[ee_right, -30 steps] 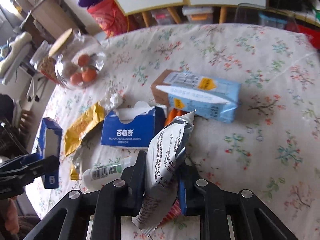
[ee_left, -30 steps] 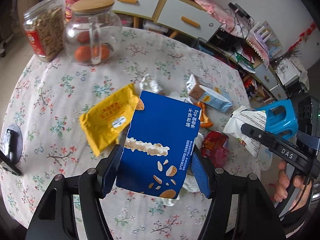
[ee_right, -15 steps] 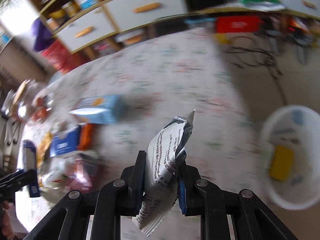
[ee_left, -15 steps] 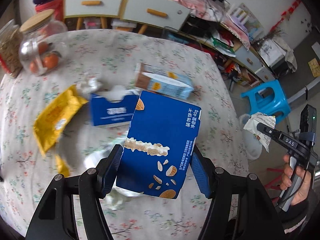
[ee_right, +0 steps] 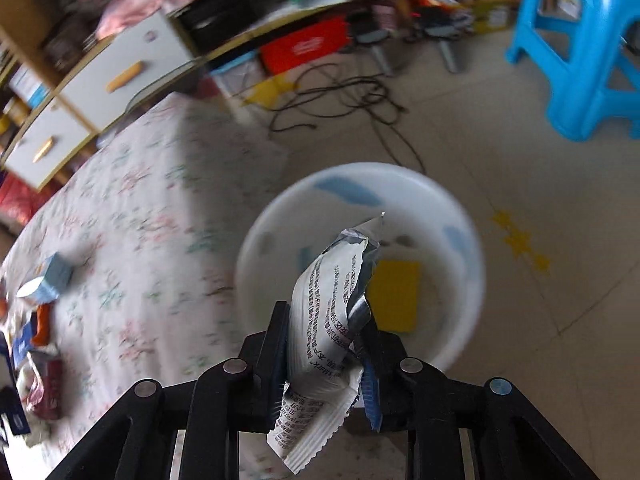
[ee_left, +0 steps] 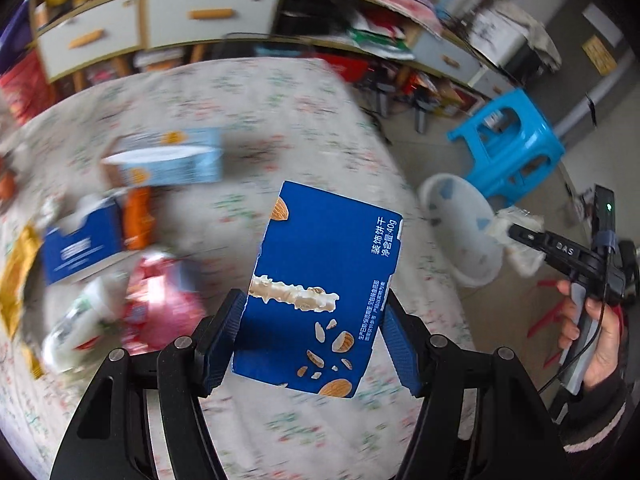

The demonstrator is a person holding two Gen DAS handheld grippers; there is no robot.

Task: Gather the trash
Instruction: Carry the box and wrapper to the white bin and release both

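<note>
My left gripper (ee_left: 312, 336) is shut on a blue biscuit box (ee_left: 320, 280) and holds it above the floral table's right part. My right gripper (ee_right: 326, 346) is shut on a white and silver snack wrapper (ee_right: 328, 312), held over a white trash bin (ee_right: 472, 248) on the floor with a yellow packet (ee_right: 396, 292) inside. In the left wrist view the right gripper (ee_left: 516, 232) and wrapper (ee_left: 520, 256) hang next to the bin (ee_left: 460, 216). More trash lies on the table: a light blue carton (ee_left: 168, 160), a blue tissue box (ee_left: 80, 244), a red packet (ee_left: 160, 304).
A blue plastic stool (ee_right: 580, 48) stands on the floor behind the bin. Black cables (ee_right: 344, 100) lie on the floor near white drawers (ee_right: 120, 72). The table edge (ee_right: 224, 240) runs just left of the bin. A white bottle (ee_left: 76, 324) lies at the table's left.
Both grippers have swung right, away from the trash pile. The right gripper has carried the wrapper off the table to above the bin. The left still holds the box.
</note>
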